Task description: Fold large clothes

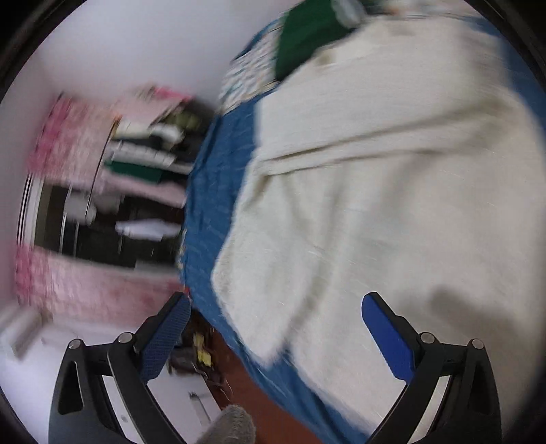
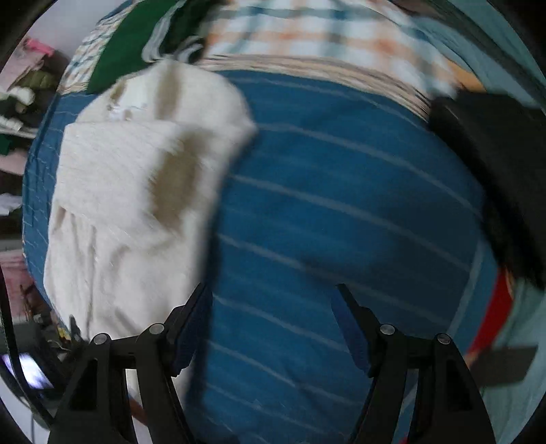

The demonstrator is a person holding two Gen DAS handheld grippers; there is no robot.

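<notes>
The cream garment is lying on the blue striped bedspread, toward its left edge, and is judged to be partly folded: one panel is seen doubled across the body, giving a straight layered edge. The lower part is still trailing loose toward the bed's edge, so further folds and squaring are judged to be left. The fabric is looking thick, soft and slightly fuzzy, knit-like, with rounded folds rather than sharp creases. The bedspread is appearing quilted, with thin pale lines. A green garment and a plaid cloth are lying beyond, unfolded. The left claw is being held spread above the cream cloth's near edge, nothing pinched. The right claw is being held spread over bare bedspread, empty. Much is blurred.
</notes>
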